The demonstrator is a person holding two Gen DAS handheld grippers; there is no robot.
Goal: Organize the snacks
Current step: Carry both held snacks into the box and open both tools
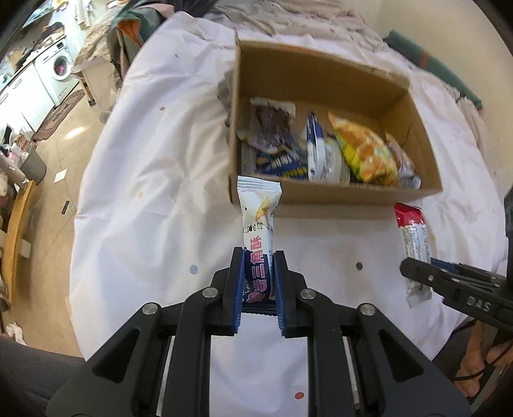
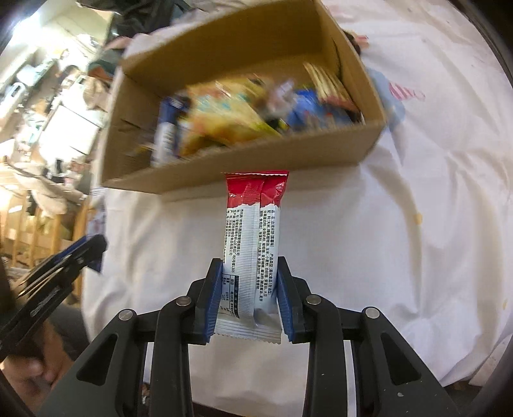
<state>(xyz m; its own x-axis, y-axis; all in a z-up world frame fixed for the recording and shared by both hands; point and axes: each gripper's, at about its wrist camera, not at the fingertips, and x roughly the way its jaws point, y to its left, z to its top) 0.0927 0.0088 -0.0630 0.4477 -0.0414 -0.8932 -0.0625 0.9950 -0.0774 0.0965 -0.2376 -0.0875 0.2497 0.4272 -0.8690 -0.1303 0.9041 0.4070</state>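
My left gripper (image 1: 258,256) is shut on a white and blue snack bar (image 1: 258,218) and holds it above the white cloth, just short of the cardboard box (image 1: 336,192). The box holds several snack packets, among them a yellow bag (image 1: 365,150). My right gripper (image 2: 250,263) is shut on a red and white snack bar (image 2: 251,224), in front of the box's near wall (image 2: 243,166). The right gripper also shows at the right of the left wrist view (image 1: 413,271), with its bar (image 1: 413,231).
The box stands on a round table under a white cloth (image 1: 154,192). Left of the table is floor (image 1: 64,154), with a washing machine (image 1: 61,69) far off. Crumpled fabric (image 1: 288,16) lies behind the box. The left gripper appears at the left of the right wrist view (image 2: 93,250).
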